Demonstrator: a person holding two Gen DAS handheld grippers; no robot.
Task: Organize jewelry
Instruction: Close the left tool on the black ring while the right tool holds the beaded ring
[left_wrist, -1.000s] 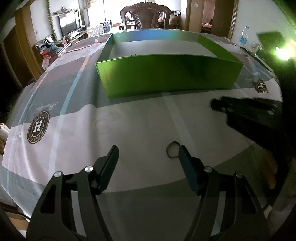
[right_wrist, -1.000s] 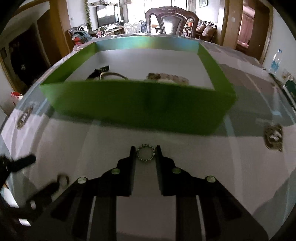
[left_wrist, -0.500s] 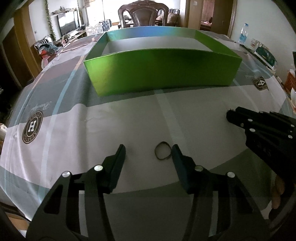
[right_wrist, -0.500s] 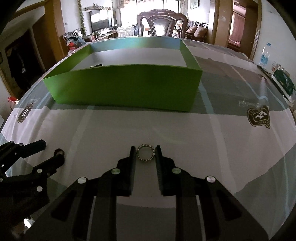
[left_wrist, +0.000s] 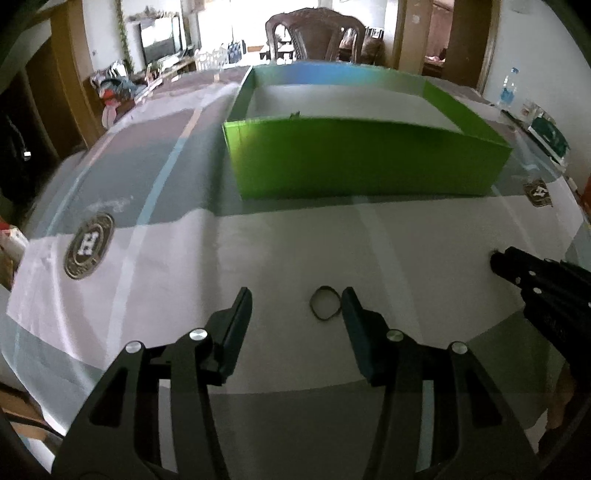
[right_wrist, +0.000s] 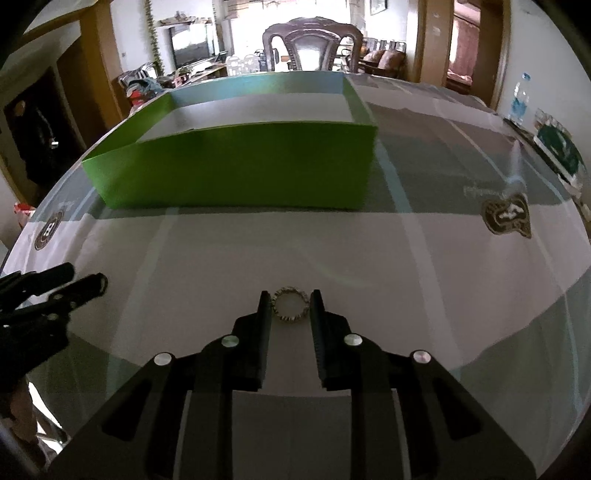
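- Landmark for us is the green box (left_wrist: 365, 162), open top, sitting on the tablecloth (left_wrist: 258, 251) toward the far side; we can't really see what's inside it from these angles.
- Our left gripper (left_wrist: 295, 306) is spread wide on the near side of the box, gripping nothing. A thin dark ring (left_wrist: 324, 307) lies flat on the cloth between its fingers, right up against the right-hand one.
- Our right gripper (right_wrist: 290, 306) is nearly closed, pinching a beaded ring (right_wrist: 290, 305) between both fingertips, well short of the box's near wall.
- Each gripper shows up at the edge of the other's view, level with each other and apart, nothing between them.
- Between grippers and box it's just bare cloth, so nothing blocks the way.
- Around the box: printed round logos (left_wrist: 88, 245) left and an emblem (right_wrist: 506, 218) right, both flat.
- Past the box a wooden chair (right_wrist: 312, 46); off to its right near the table edge a water bottle (right_wrist: 519, 98) and some small packages.
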